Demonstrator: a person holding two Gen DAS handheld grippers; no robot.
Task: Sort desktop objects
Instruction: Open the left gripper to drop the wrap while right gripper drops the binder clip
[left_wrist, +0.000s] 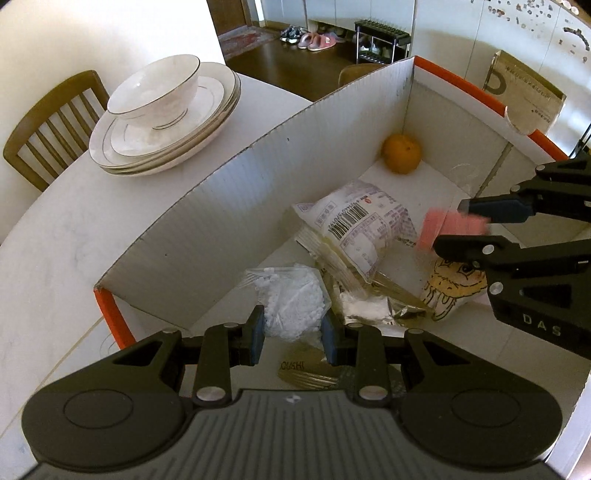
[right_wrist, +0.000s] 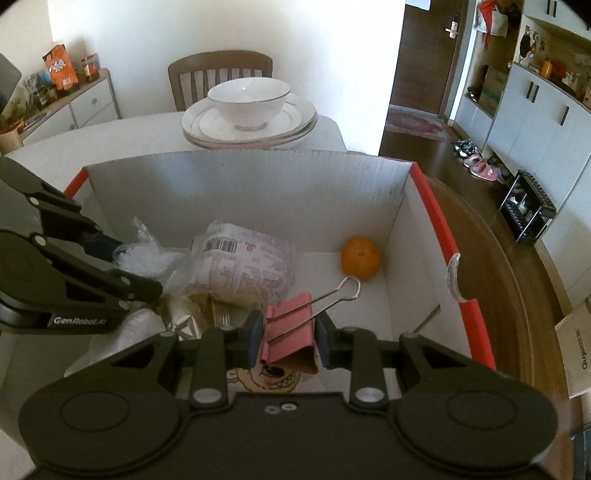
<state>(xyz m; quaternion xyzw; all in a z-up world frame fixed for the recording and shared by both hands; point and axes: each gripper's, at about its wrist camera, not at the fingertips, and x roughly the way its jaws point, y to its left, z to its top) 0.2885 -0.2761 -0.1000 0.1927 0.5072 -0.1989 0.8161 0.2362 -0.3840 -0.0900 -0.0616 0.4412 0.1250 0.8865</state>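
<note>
the right tongs (right_wrist: 288, 338) are gripping the pink metal binder clip (right_wrist: 291, 332) right above the white cardboard box (right_wrist: 243, 184), while the left tongs (left_wrist: 293, 334) are squeezing a clear bag of white bits (left_wrist: 291, 302).

I see plain white walls (right_wrist: 155, 44) and a dark brown wood floor (right_wrist: 476, 206), daylight glaring on it. A wooden slat-back chair (right_wrist: 219, 75) is at the far side of the white table (left_wrist: 55, 229). Low white cabinet (right_wrist: 90, 101) on the left, cluttered on top. Brown door (right_wrist: 430, 48) on the right, red rug (right_wrist: 415, 123) in front of it, white cupboards (right_wrist: 535, 125), black shoe rack (right_wrist: 526, 206), shoes (right_wrist: 478, 162) on the floor.
</note>
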